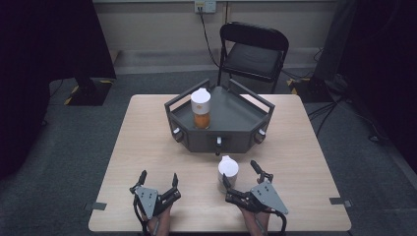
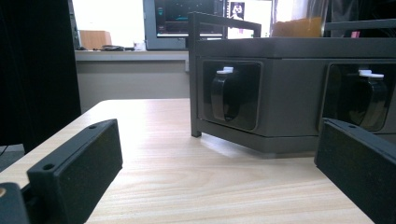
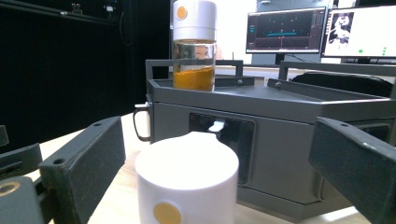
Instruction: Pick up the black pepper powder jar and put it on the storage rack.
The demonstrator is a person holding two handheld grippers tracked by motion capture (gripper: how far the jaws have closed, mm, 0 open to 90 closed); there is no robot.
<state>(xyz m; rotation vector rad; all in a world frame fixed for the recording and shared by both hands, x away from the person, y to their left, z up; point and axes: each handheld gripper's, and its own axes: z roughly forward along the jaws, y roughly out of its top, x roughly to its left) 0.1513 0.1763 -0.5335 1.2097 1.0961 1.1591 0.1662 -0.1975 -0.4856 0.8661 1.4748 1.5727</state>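
White-capped jar (image 3: pixel 187 182) between spread tool (image 3: pixel 215 163) jaws, untouched.

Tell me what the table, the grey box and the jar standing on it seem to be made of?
Table: pale wood or wood-look laminate, matt, with visible grain lines. Grey box: probably painted metal or hard plastic, with a smooth, dull, even surface. Jar: clear glass or plastic, see-through, showing orange powder inside, under a glossy white cap, likely plastic.

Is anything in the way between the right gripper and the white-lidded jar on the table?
No. The jar already stands between the open jaws of the right gripper, with only bare table around it. The pads are not pressing it.
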